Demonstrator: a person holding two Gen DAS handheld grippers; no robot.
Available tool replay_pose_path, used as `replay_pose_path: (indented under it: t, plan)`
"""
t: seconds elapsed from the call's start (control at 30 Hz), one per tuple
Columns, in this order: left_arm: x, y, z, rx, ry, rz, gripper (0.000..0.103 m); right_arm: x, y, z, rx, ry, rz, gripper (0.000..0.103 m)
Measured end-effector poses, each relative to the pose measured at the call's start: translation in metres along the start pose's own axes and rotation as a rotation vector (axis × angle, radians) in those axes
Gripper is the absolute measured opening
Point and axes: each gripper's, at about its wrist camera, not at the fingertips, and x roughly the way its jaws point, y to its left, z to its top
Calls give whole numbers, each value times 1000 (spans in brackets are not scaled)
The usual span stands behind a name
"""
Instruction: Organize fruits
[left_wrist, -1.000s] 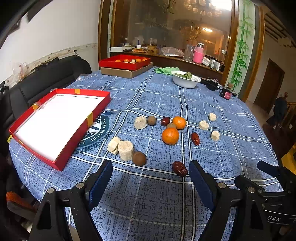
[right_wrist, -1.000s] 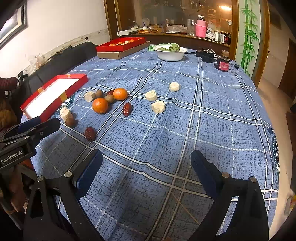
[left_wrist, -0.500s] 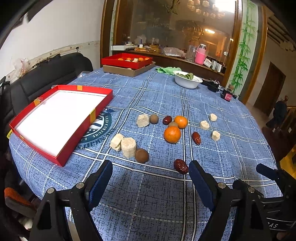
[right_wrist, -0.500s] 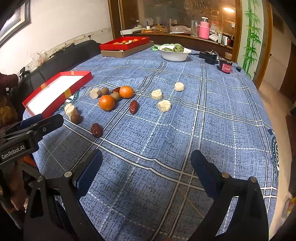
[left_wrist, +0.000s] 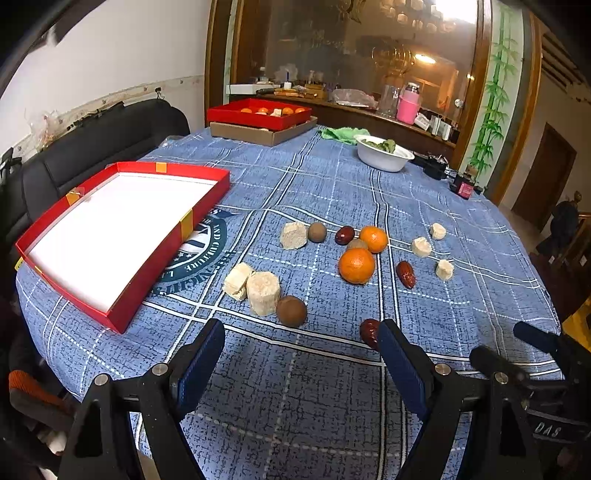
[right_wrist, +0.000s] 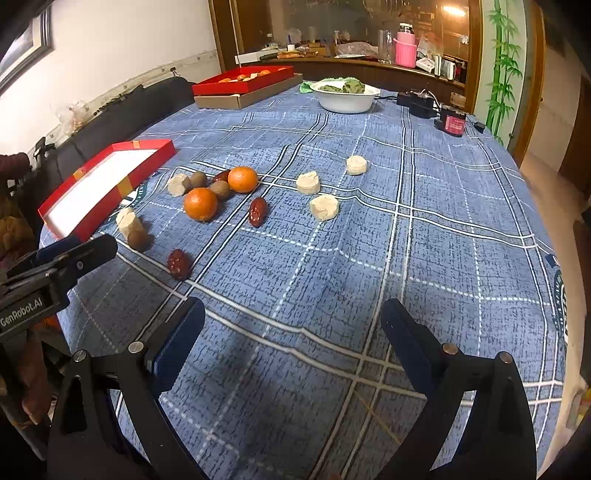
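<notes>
Loose food lies mid-table on a blue checked cloth: two oranges (left_wrist: 356, 265) (left_wrist: 373, 239), red dates (left_wrist: 405, 274), brown round fruits (left_wrist: 291, 311) and pale cake pieces (left_wrist: 263, 298). An empty red tray with a white floor (left_wrist: 173, 243) sits at the left. My left gripper (left_wrist: 301, 354) hovers open just short of the nearest brown fruit, and its right finger hides part of a date (left_wrist: 369, 331). My right gripper (right_wrist: 291, 332) is open over bare cloth, with the oranges (right_wrist: 200, 204) and a date (right_wrist: 179, 264) ahead to its left.
At the far edge stand a red tray of fruit on a cardboard box (left_wrist: 260, 123), a white bowl of greens (left_wrist: 384, 157), a green cloth and black devices (right_wrist: 448, 122). Black chairs (left_wrist: 92, 147) line the left side. The table edge runs just below both grippers.
Both grippers have dropped and eased forward toward the fruit, which now looks nearer. The left gripper's right finger now overlaps the nearest date. Both stay open.
</notes>
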Motion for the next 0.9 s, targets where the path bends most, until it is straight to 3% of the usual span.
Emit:
replay_pose_path:
  t: [0.9]
  plan:
    - [-9, 1, -3, 12, -18, -12, 83, 9, -6, 8, -1, 14, -27, 97]
